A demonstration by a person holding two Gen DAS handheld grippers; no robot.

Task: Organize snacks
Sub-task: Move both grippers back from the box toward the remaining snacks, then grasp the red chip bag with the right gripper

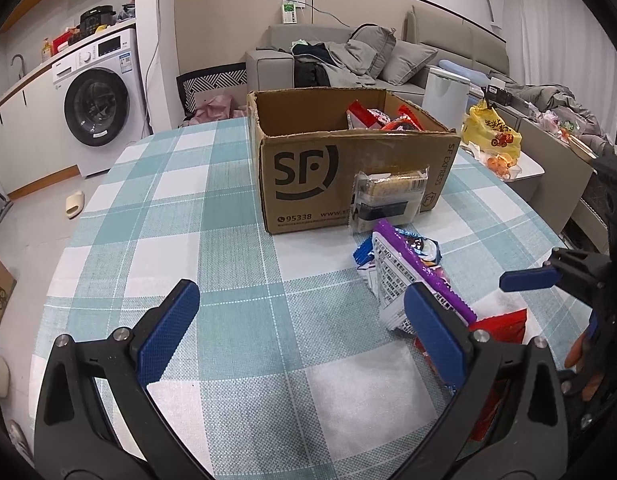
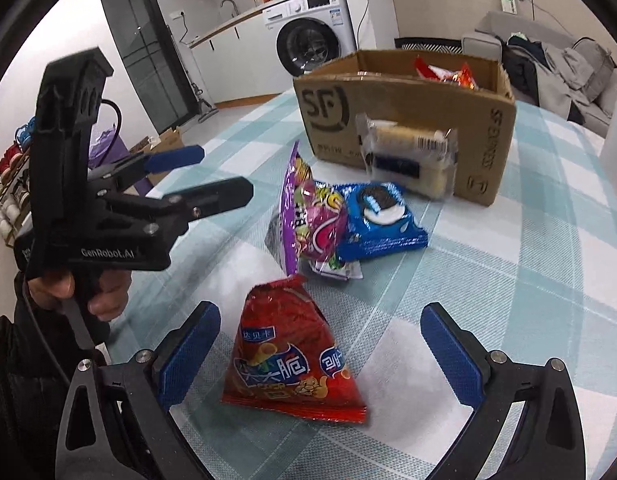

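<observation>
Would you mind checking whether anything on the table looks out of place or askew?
Four snacks lie outside the box: a clear cracker pack propped against its front, a purple bag and blue cookie pack overlapping in a heap, and a red bag alone. The box's top edge is ragged.

Left tongs agape over checked tablecloth, purple packet beside cardboard box.

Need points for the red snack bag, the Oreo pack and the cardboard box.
red snack bag (image 2: 292, 356): right wrist view, middle of the printed front.
Oreo pack (image 2: 382, 220): right wrist view, on the cookie picture.
cardboard box (image 1: 308, 176): left wrist view, front wall at the SF logo.
</observation>
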